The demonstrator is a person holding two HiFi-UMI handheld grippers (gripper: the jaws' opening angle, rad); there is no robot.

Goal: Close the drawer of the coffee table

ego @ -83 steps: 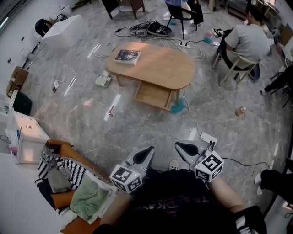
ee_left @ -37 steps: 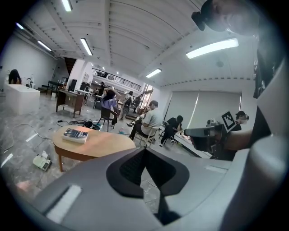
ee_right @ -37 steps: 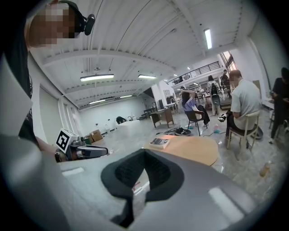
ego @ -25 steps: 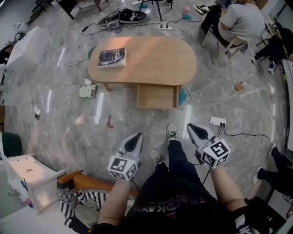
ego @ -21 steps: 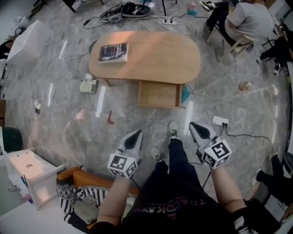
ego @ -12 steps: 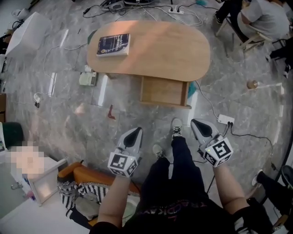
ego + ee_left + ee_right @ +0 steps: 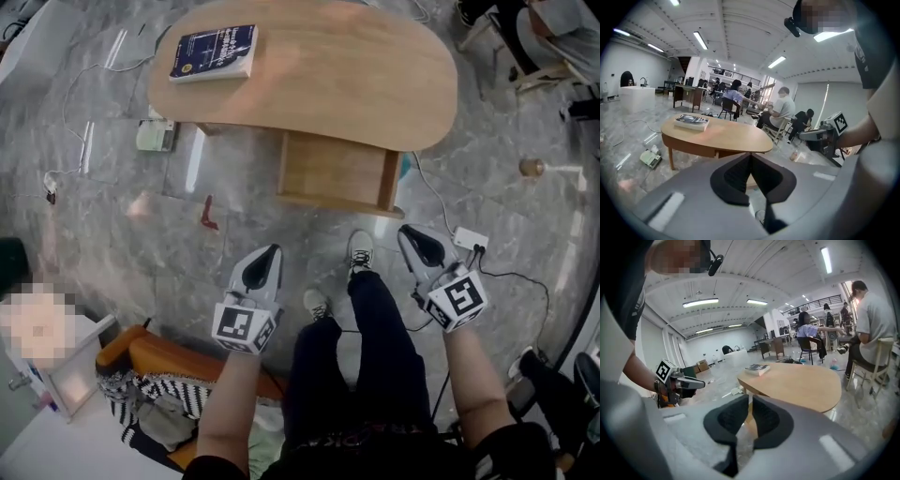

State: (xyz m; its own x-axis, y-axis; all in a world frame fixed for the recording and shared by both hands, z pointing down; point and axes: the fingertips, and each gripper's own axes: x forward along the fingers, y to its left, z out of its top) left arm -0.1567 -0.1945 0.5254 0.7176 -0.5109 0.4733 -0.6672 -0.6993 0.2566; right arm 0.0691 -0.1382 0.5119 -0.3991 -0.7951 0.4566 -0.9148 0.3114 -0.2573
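The drawer [image 7: 337, 173] stands pulled out from under the near edge of the oval wooden tabletop [image 7: 375, 84], its front board turned toward the person and its inside bare as far as can be seen. A dark book [image 7: 214, 52] lies flat on the far left end of the tabletop, well apart from the drawer. Both tongs are held low over the grey marble floor [image 7: 141, 244], on either side of the person's legs and short of the drawer, touching nothing. The left tongs [image 7: 269, 253] are closed, the two pads pressed together with nothing between them. The right tongs [image 7: 410, 234] have just been opening: a thin slit shows between the pads, and nothing sits in it. The person's shoes [image 7: 360, 251] stand on the floor between the two tongs, the forward one near the drawer front. A white power strip [image 7: 466, 238] with its cable lies on the floor just beside the right tongs.
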